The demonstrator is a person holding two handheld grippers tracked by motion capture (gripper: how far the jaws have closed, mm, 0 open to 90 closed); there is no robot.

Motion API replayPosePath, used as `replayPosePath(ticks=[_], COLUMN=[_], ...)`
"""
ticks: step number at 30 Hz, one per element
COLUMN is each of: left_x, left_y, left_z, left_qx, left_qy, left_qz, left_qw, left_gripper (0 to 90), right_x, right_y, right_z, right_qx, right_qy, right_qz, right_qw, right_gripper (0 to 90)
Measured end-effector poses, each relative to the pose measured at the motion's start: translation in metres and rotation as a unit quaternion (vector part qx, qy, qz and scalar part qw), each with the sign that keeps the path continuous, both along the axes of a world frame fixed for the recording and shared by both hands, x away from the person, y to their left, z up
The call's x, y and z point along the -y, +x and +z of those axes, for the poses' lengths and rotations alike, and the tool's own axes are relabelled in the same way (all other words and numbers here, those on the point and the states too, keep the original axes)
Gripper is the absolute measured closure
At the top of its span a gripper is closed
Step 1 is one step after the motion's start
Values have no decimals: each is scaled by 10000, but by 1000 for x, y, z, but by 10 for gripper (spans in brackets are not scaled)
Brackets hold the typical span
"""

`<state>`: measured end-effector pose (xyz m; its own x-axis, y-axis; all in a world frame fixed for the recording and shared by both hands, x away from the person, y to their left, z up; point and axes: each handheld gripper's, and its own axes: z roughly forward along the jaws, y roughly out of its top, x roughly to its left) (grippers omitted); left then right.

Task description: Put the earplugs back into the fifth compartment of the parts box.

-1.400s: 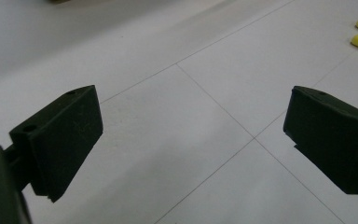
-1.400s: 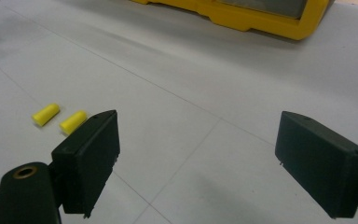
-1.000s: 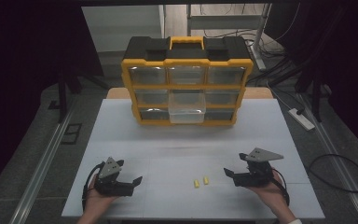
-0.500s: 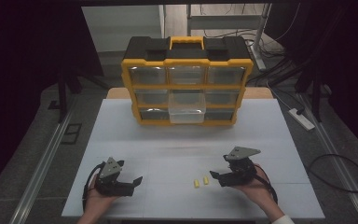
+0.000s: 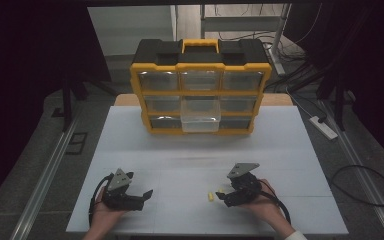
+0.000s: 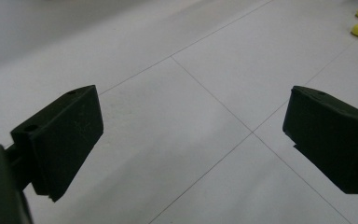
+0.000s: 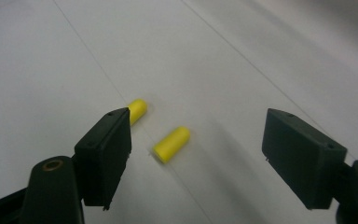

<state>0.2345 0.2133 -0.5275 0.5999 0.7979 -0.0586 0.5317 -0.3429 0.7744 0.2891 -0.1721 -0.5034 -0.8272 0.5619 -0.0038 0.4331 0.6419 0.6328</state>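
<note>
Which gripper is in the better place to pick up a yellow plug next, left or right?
Right. The right gripper has just been closing and has one yellow plug between its jaws, untouched. The left gripper rests farther off, open over bare table.

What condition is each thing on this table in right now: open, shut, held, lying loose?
Right gripper: open, jaws just been closing, around one yellow plug, not pressing it.
Left gripper: open, nothing between its jaws.
Nearer yellow plug: lying loose on the table, between the right jaws.
Second yellow plug: lying loose, partly behind one jaw.
Organizer box: upright, one middle drawer pulled out.
</note>
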Motion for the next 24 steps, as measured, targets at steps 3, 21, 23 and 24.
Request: replayPosePath(ticks=[3,21,23,24], left_x=[0,0,0,0], left_y=[0,-1,-1,-1], left_z=[0,0,0,0], left_qx=[-8,8,11,9], left_qy=[10,-6,-5,-8], left_qz=[-8,-24,-26,-28], left_qw=[10000,10000,10000,10000], left_gripper=[51,51,51,52], right_x=[-3,-11,-10,-9], right_y=[0,-4,-3,-2], right_z=[-4,-11,-11,-11], right_qx=[-39,-121,-184,-226], right_qy=[-111,-370,-325,-295], right_qz=[29,128,120,117], right_qw=[9999,9992,9992,9992], right_gripper=[285,730,775,794])
